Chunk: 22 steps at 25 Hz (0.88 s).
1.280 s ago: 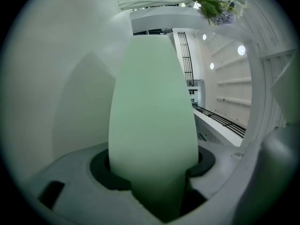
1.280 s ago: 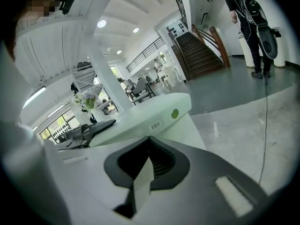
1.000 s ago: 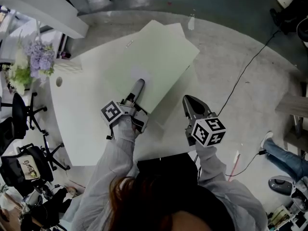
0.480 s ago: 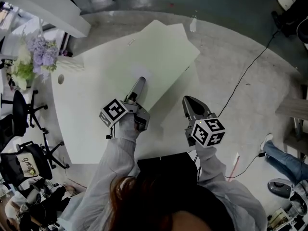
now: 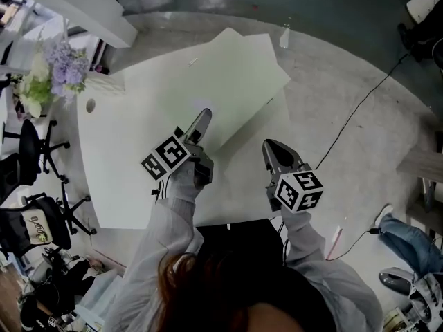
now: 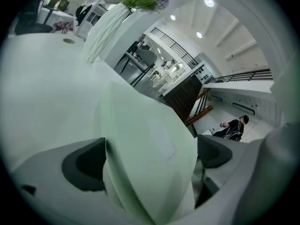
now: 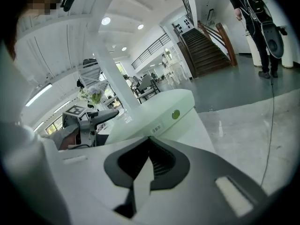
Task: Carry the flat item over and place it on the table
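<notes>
Resting flat on the white table (image 5: 118, 158) in the head view, the pale green board (image 5: 232, 81) seems to need no holding, so the left gripper view shows the left gripper (image 6: 150, 159) released, its jaws having just been opening around the board's edge, and the right gripper view shows the idle right gripper (image 7: 149, 149) clenched empty.

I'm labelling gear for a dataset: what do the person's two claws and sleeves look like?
Both the left claw and right claw are grey with dark pads, each carrying a white cube with black square markers. The sleeves are light grey.
</notes>
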Motion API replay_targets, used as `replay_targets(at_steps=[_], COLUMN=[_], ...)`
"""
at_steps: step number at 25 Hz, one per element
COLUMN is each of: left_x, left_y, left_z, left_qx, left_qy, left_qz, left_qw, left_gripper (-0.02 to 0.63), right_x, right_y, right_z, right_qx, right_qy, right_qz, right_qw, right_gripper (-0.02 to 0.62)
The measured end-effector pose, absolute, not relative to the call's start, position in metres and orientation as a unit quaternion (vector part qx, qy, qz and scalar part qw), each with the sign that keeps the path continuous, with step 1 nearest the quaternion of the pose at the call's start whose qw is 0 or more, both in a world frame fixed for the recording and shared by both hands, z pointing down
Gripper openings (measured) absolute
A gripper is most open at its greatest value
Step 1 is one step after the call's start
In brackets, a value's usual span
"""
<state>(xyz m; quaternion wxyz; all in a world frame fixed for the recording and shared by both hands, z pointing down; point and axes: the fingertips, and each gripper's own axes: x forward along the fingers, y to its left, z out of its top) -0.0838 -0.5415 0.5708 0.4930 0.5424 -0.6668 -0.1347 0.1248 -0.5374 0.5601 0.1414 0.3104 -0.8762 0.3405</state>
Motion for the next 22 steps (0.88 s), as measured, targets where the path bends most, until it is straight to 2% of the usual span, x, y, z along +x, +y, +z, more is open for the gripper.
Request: replay_targets(at_steps=[6,17,22], left_x=[-0.091,-0.084,-0.081], left_y=[-0.545,-0.515,-0.492], left_z=[0.556,0.532,0.515], left_qx=[0.569,0.636,0.674], left_qy=[-0.700,-0.662,-0.629], left_qz=[-0.062,-0.048,-0.042], left_qw=[0.427,0.394,0.386], left_gripper=[0.601,0.600,0.543], right_x=[0.120,0.110,0.109], right_y=[-0.540,-0.527,-0.517], right_z=[0.563,0.546,0.524], right_qx=[0.296,0.306,0.328], right_qy=[-0.881,-0.887,-0.889], right_qz=[0.338,0.317,0.292], right_qw=[0.147,0.136,0.128], right_gripper=[0.012,0.012,0.012])
